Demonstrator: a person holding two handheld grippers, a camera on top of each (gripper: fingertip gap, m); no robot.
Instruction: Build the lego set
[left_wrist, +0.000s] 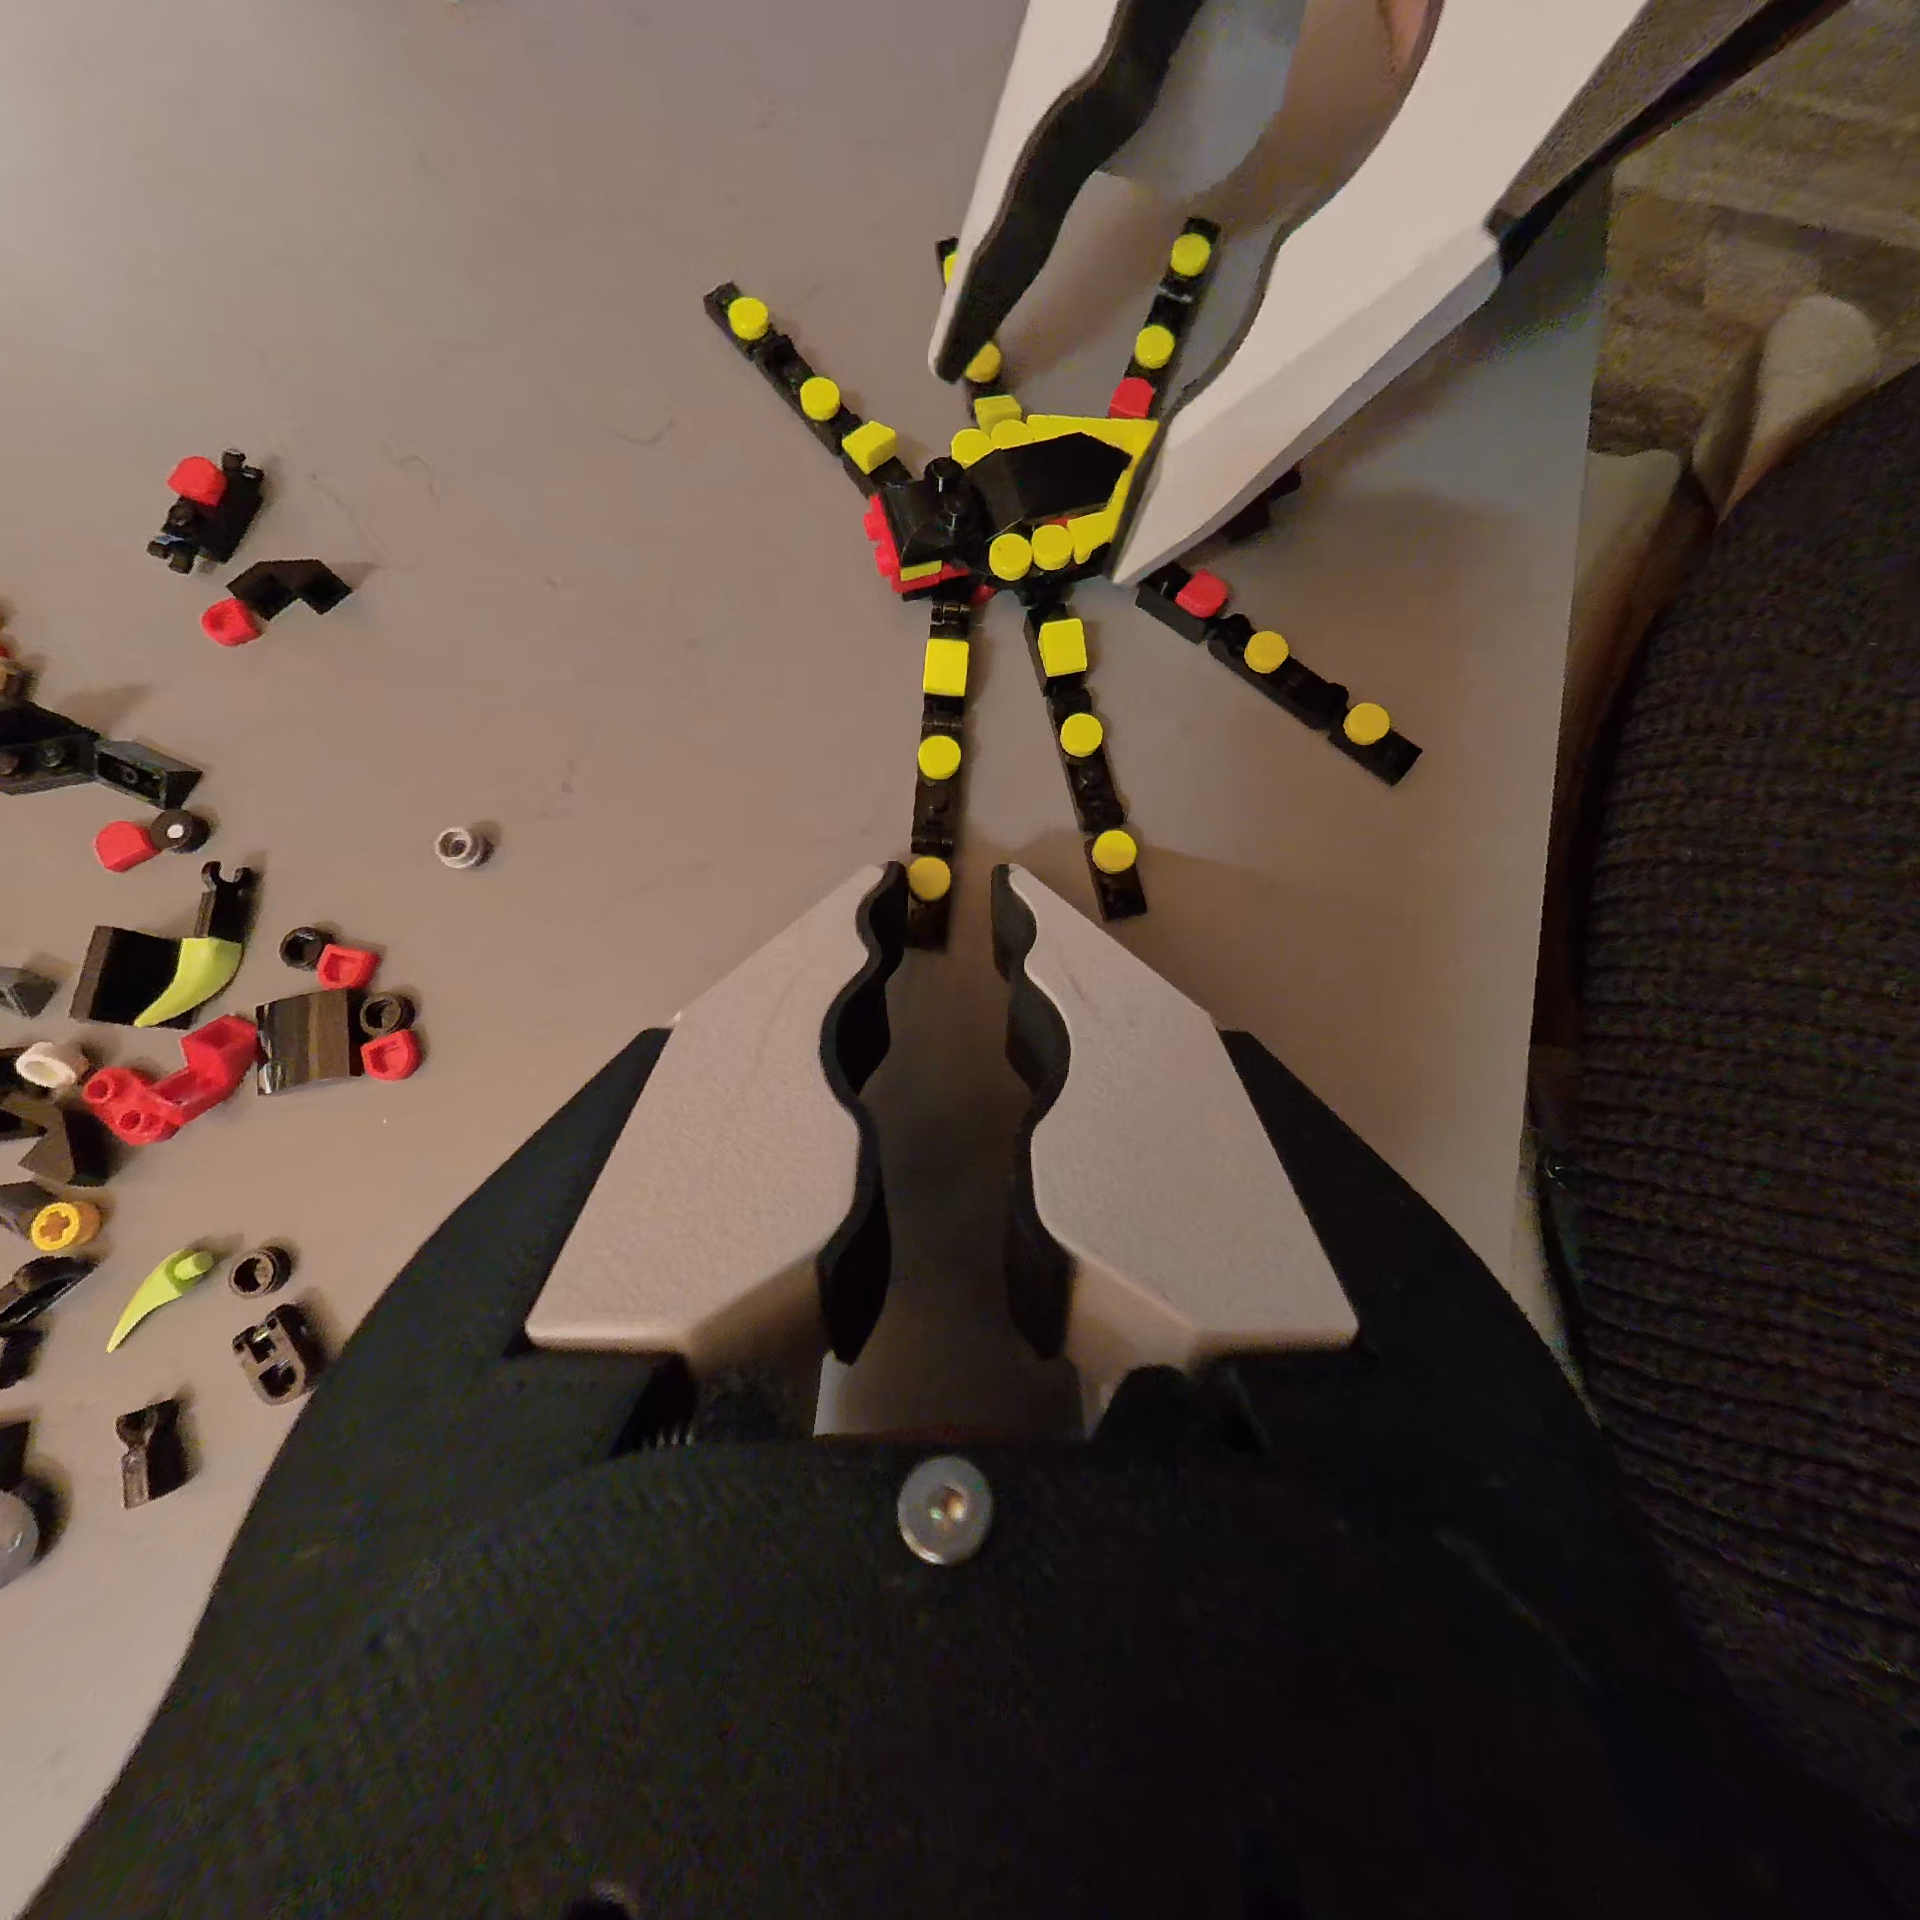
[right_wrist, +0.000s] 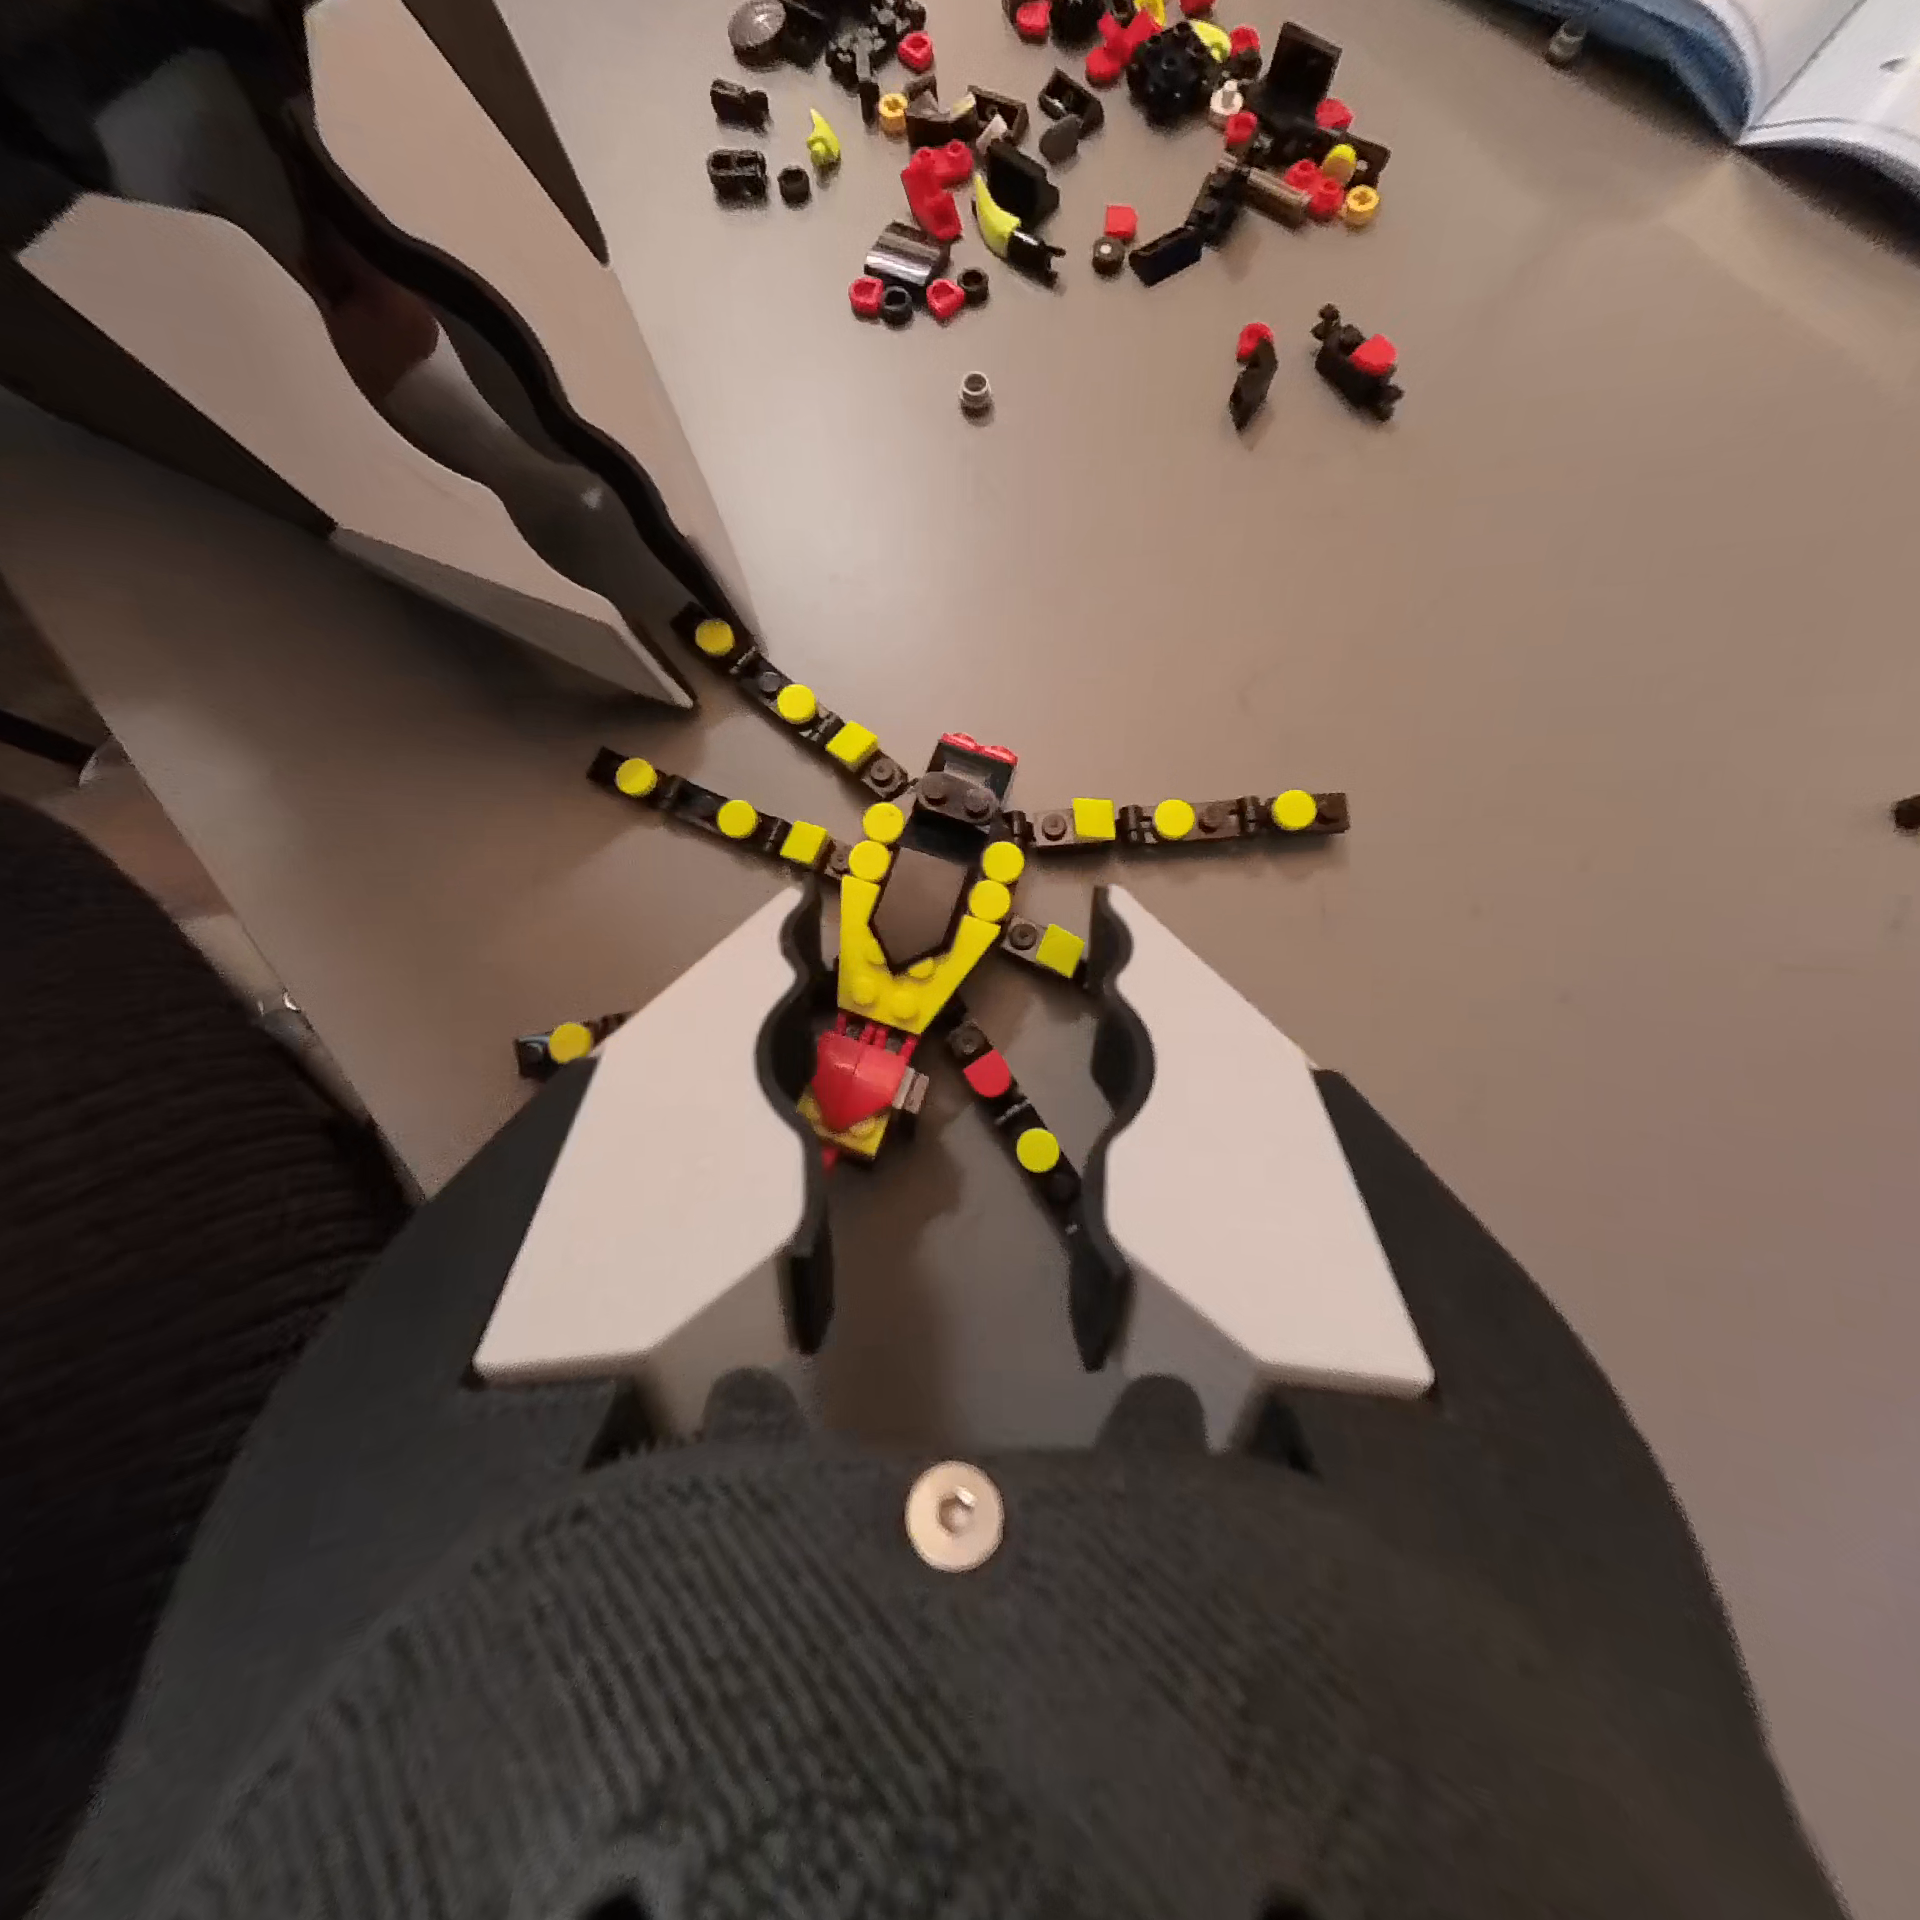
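Note:
A lego spider lies flat on the grey table: yellow and black body, red end parts, several black legs with yellow tiles. My left gripper is open by a narrow gap. The end of one front leg lies in that gap beside the left finger, not clamped. My right gripper is open and straddles the spider's body; its left finger is against the yellow wedge and its right finger stands over the legs. The right gripper also shows in the left wrist view, and the left gripper in the right wrist view.
Several loose red, black and lime pieces lie at the table's left, also visible far off. A small grey round stud lies alone. An open booklet is at the far corner. Dark knit clothing lies beyond the table edge. It is some 8 centimetres from my left tips to the small grey round stud. It is also in sight in the right wrist view.

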